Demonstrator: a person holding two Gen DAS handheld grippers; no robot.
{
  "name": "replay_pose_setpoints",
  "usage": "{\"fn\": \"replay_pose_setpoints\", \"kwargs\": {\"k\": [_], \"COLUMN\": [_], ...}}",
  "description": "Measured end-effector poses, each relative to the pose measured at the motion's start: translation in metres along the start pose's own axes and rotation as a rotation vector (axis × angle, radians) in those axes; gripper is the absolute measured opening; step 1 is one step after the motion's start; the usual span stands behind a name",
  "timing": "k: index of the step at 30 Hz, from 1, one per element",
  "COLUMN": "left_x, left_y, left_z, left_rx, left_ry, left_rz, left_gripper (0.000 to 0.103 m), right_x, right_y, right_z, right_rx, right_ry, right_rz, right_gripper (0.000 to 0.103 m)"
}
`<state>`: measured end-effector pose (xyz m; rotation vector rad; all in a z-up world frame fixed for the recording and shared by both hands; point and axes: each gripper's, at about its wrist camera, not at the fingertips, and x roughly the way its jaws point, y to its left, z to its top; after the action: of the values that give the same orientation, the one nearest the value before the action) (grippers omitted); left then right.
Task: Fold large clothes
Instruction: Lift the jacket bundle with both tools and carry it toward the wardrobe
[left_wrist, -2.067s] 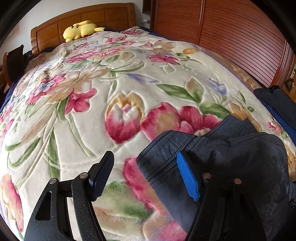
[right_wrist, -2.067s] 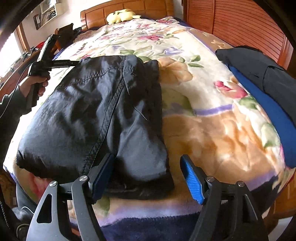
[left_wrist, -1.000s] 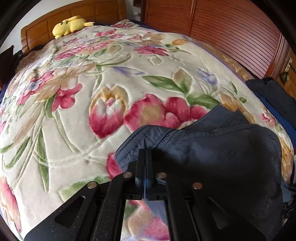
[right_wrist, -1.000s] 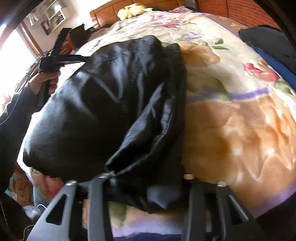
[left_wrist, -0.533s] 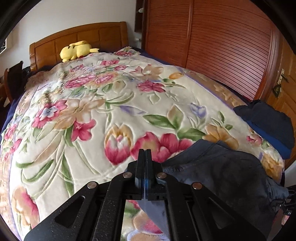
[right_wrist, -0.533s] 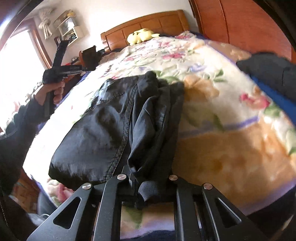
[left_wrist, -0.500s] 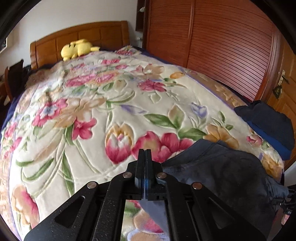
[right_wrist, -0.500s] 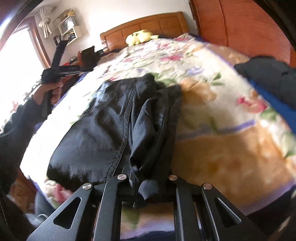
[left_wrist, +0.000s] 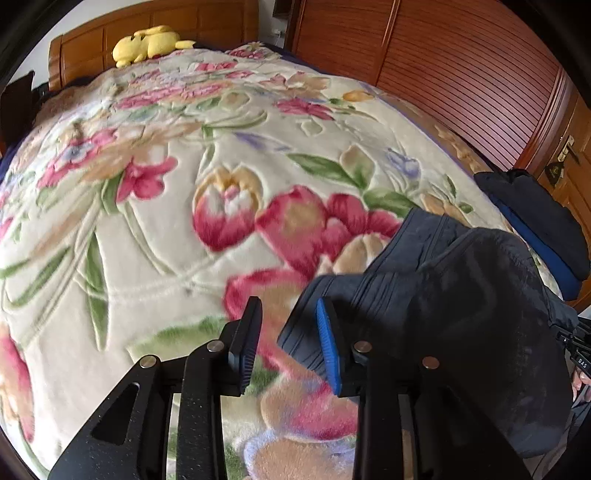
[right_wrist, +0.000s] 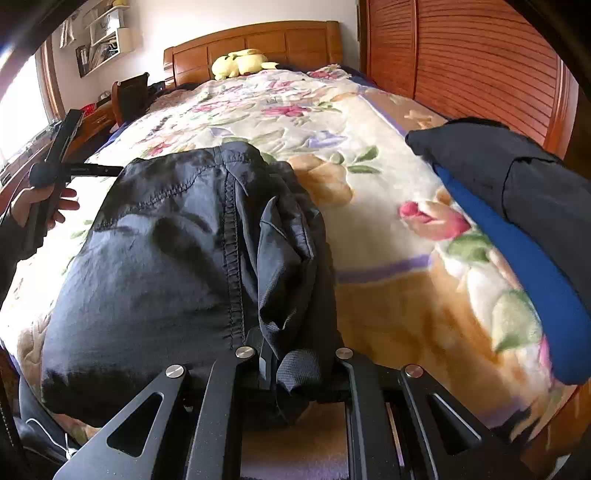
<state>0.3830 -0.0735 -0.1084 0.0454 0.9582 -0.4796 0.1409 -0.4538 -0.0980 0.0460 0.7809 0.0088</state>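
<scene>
Left gripper (left_wrist: 288, 341), jaws parted, beside dark garment (left_wrist: 461, 295) on floral blanket (left_wrist: 147, 184).

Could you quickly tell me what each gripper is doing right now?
Left gripper: open, holding nothing, beside the dark garment.
Right gripper: closed on the dark garment's bunched edge.

A floral blanket (left_wrist: 155, 229) covers the bed. At top left, a yellow plush toy (left_wrist: 147, 43) lies against the wooden headboard (right_wrist: 258, 37). Slatted wooden doors (left_wrist: 461, 74) fill the upper right.
</scene>
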Motion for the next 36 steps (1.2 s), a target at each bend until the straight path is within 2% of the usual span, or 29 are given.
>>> {"fn": "replay_pose_setpoints", "kwargs": {"k": [4, 8, 11, 15, 20, 21, 23, 25, 30, 32, 36], "left_x": [0.010, 0.001, 0.004, 0.019, 0.026, 0.026, 0.027, 0.028, 0.007, -0.008, -0.038], "left_y": [-0.003, -0.008, -0.009, -0.012, -0.017, -0.015, -0.013, -0.011, -0.025, -0.030, -0.048], "left_z": [-0.002, -0.004, -0.002, 0.002, 0.001, 0.001, 0.002, 0.001, -0.001, 0.001, 0.004], "left_rx": [0.013, 0.034, 0.037, 0.041, 0.063, 0.056, 0.054, 0.050, 0.123, 0.139, 0.187], "left_ry": [0.015, -0.015, -0.003, 0.033, 0.041, 0.048, 0.069, 0.094, 0.043, -0.016, -0.103], "left_rz": [-0.015, -0.055, -0.086, -0.091, -0.080, -0.092, -0.093, -0.102, -0.050, -0.011, 0.006], "left_gripper": [0.032, 0.032, 0.032, 0.032, 0.032, 0.031, 0.019, 0.015, 0.010, 0.009, 0.009], "right_x": [0.002, -0.009, -0.008, -0.012, -0.013, -0.014, -0.014, -0.015, -0.019, -0.024, -0.037], "right_y": [-0.001, 0.001, 0.002, 0.004, 0.001, 0.001, 0.002, 0.002, 0.000, 0.001, 0.004], "right_z": [0.003, -0.002, -0.004, -0.008, -0.010, -0.011, -0.011, -0.012, -0.015, -0.016, -0.015], "right_rx": [0.006, 0.005, -0.003, -0.005, 0.012, 0.012, 0.010, 0.014, 0.032, 0.036, 0.050], "right_ry": [0.005, 0.007, 0.008, 0.006, 0.002, 0.000, -0.003, -0.009, -0.028, -0.051, -0.096], "right_rz": [0.012, 0.015, 0.010, 0.005, 0.024, 0.025, 0.022, 0.024, 0.038, 0.036, 0.045], "right_gripper": [0.011, 0.012, 0.012, 0.012, 0.012, 0.012, 0.012, 0.012, 0.012, 0.012, 0.011]}}
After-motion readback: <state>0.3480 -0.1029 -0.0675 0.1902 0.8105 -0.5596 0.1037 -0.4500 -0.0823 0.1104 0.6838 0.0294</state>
